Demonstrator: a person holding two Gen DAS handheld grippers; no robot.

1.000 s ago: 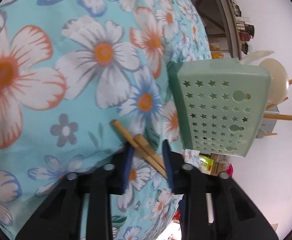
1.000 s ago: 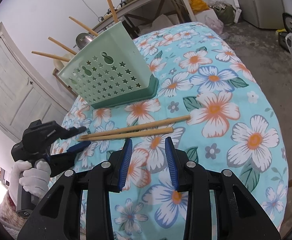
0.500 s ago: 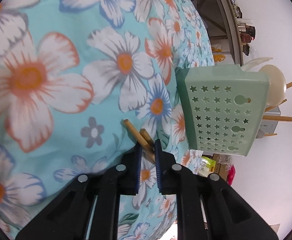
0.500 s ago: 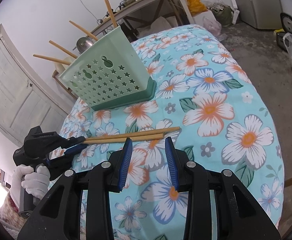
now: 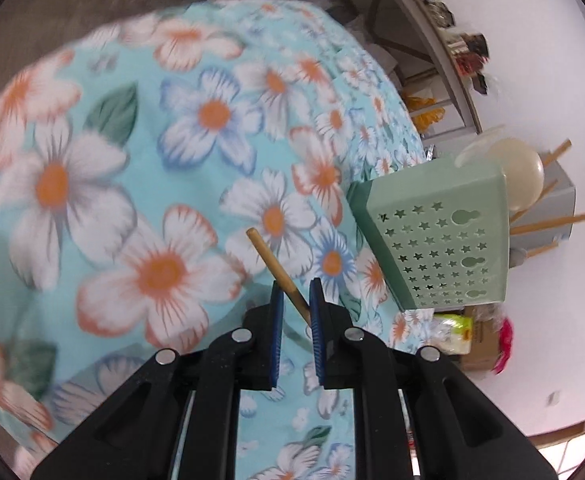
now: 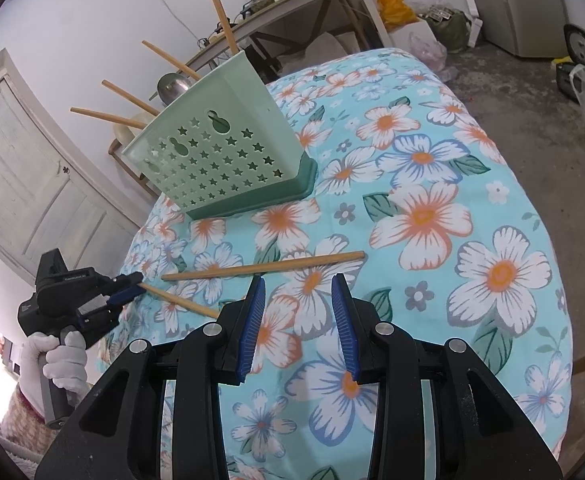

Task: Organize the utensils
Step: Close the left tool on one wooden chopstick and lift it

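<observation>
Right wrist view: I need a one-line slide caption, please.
Left gripper lifts one chopstick while another lies on the floral cloth before the green holder.

Wooden chopstick point(image 6: 262, 267), matt plastic holder point(image 6: 228, 148), printed cloth point(image 6: 424, 216)

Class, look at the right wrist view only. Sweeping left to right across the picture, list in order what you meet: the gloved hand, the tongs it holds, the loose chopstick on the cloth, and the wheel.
Gloved hand → left tongs → loose chopstick lying flat on the floral cloth → wheel on the floor at far right.
</observation>
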